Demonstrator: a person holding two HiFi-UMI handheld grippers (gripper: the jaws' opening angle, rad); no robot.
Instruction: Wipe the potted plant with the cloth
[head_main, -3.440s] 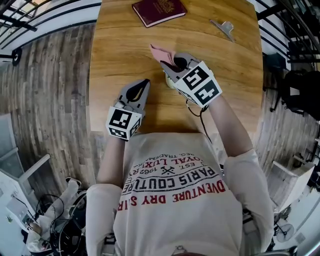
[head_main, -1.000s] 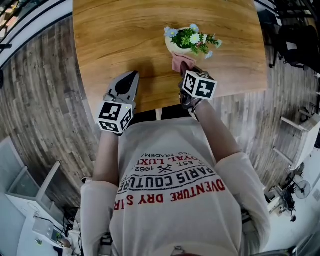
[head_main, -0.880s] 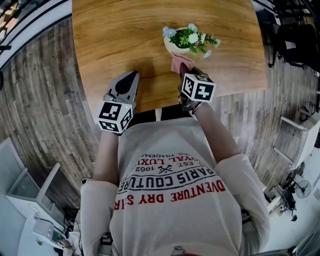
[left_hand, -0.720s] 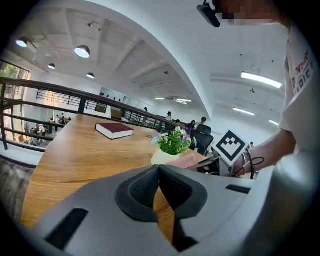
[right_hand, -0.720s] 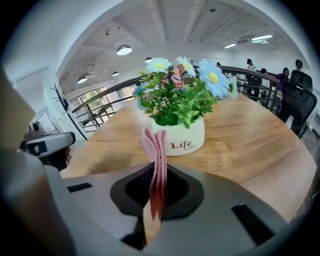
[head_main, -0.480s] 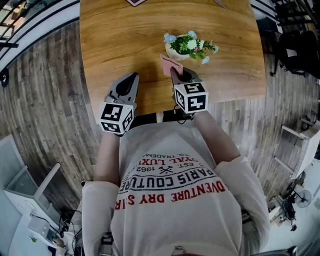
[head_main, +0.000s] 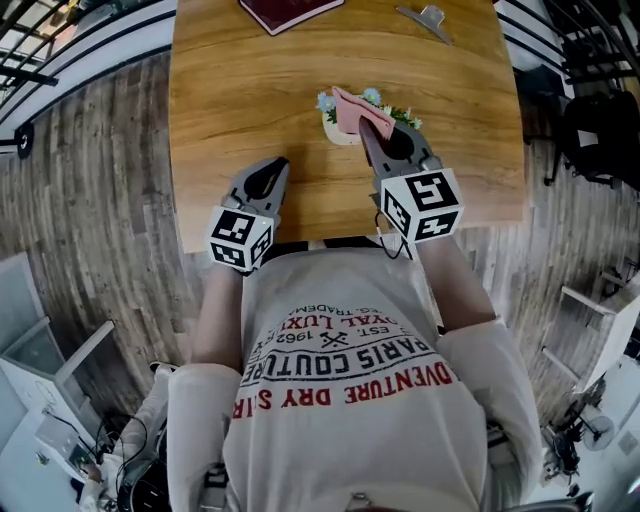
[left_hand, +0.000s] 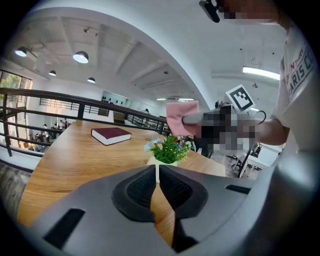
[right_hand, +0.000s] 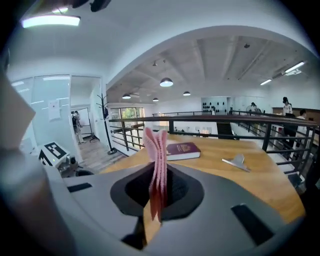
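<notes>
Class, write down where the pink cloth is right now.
In the head view, the pink cloth is clamped in the right gripper, held just above the potted plant on the wooden table.

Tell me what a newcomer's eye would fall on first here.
The pink cloth, pinched in the right gripper, hangs over the small flowering potted plant at the middle of the wooden table. The left gripper sits shut and empty by the table's near edge, and a dark red book lies at the far side.
</notes>
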